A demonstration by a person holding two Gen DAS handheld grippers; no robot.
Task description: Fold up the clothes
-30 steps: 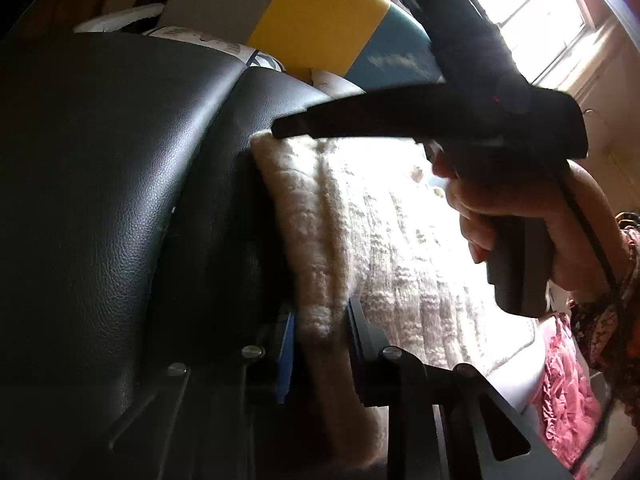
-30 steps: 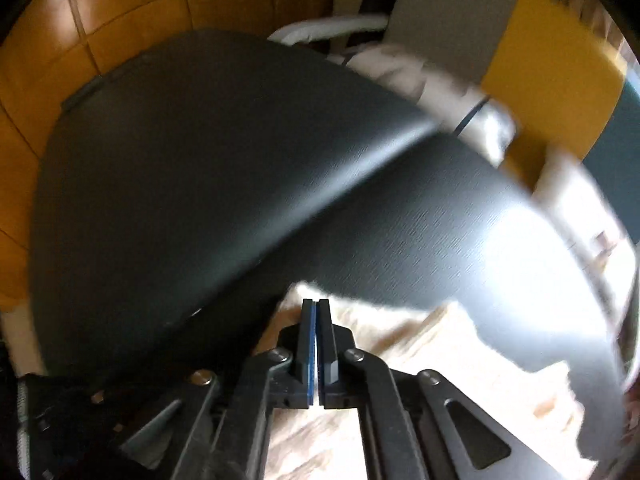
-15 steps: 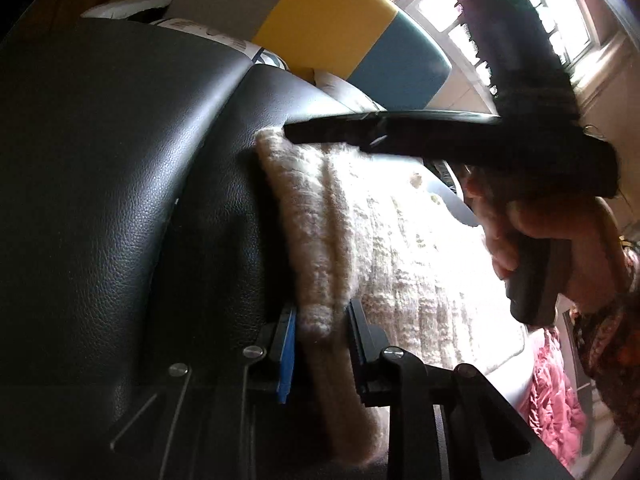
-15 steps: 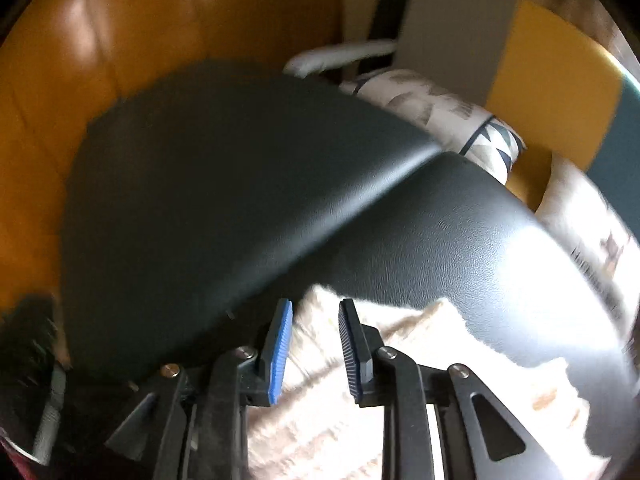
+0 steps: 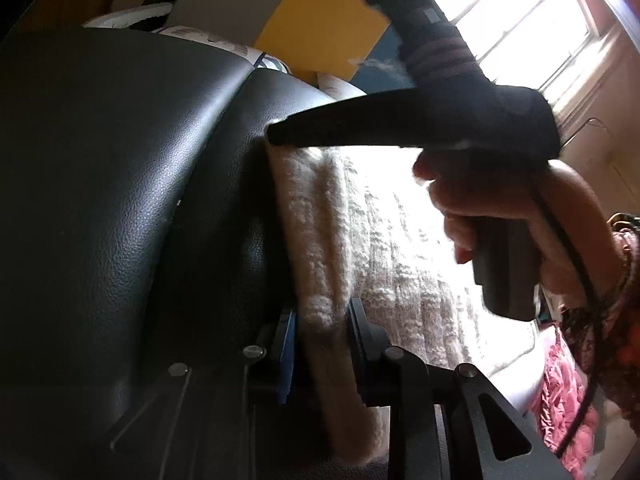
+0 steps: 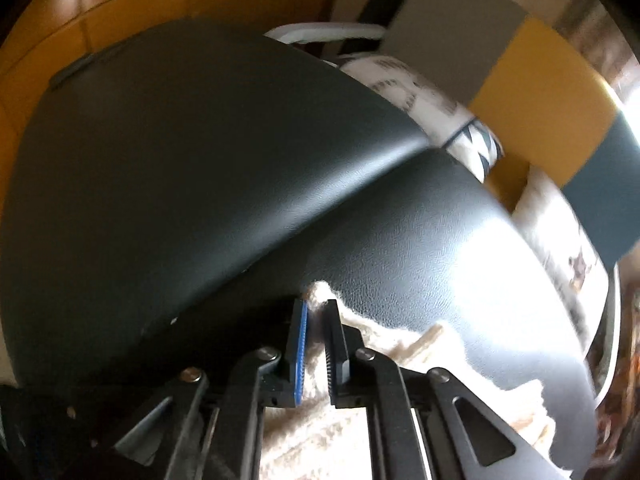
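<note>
A cream knitted garment (image 5: 360,240) lies on a black leather seat (image 5: 120,200). My left gripper (image 5: 320,320) is shut on the garment's near folded edge, which bulges between the pads. My right gripper (image 6: 316,312) has closed on the garment's far corner (image 6: 320,292), with the knit pinched in the narrow gap between the pads. In the left wrist view the right gripper's body (image 5: 400,124) reaches across above the garment, held by a hand (image 5: 500,216).
The leather seat (image 6: 200,160) has a seam between two cushions. A patterned pillow (image 6: 420,100) and a grey, yellow and teal panel (image 6: 540,92) stand behind it. A bright window (image 5: 520,20) is at the right, pink fabric (image 5: 560,400) below it.
My right gripper opened, then closed on the garment's far corner. In the left wrist view it shifted and dipped toward that corner. My left gripper has kept its hold.
</note>
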